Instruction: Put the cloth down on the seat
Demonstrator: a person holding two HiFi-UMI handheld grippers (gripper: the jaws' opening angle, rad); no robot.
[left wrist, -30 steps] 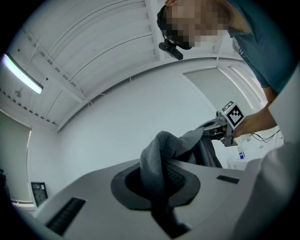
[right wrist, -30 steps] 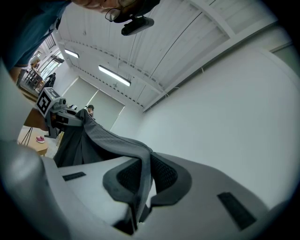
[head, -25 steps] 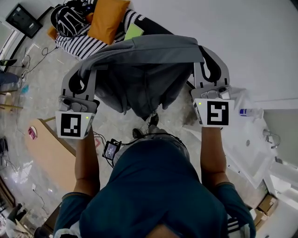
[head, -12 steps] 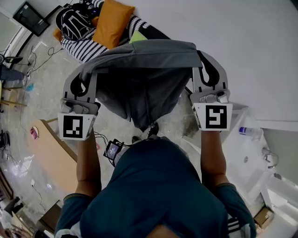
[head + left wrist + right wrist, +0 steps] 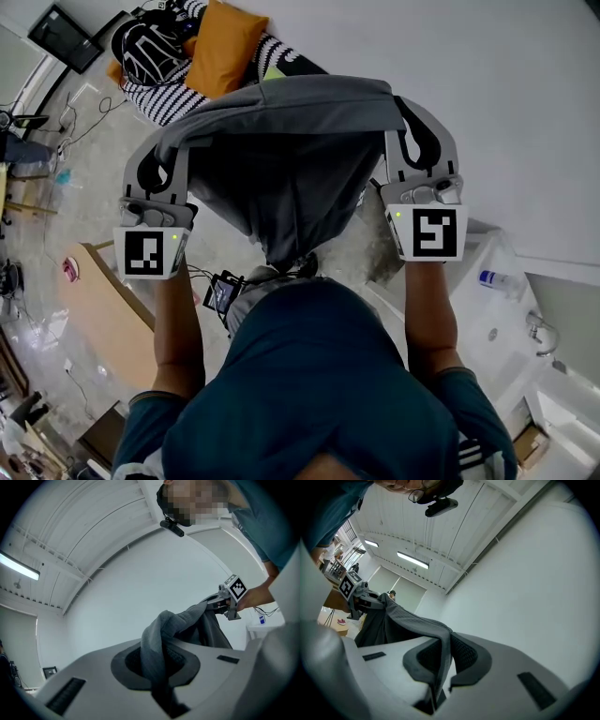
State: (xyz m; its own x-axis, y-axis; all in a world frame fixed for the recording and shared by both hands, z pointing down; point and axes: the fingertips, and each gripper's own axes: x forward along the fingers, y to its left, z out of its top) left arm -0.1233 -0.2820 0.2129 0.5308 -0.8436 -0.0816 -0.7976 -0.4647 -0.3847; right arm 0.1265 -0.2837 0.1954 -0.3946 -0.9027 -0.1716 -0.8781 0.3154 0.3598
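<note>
A grey cloth (image 5: 281, 141) hangs in the air, stretched between my two grippers, with its lower part drooping in front of me. My left gripper (image 5: 176, 142) is shut on its left top corner, and the fabric is bunched between the pads (image 5: 157, 667). My right gripper (image 5: 400, 105) is shut on the right top corner, where a fold of cloth (image 5: 412, 618) runs into the jaws (image 5: 438, 667). The seat (image 5: 164, 94), covered in black-and-white stripes, lies beyond the cloth at the upper left. An orange cushion (image 5: 223, 42) rests on it.
A black-and-white patterned bundle (image 5: 145, 47) lies on the seat beside the cushion. A wooden table (image 5: 98, 309) stands low at the left. A white counter (image 5: 497, 319) with a small bottle (image 5: 495, 278) is at the right. A white wall fills the upper right.
The counter and bottle have slid down the view, so the person has stepped forward with the cloth. Both grippers hold it stretched as before.
</note>
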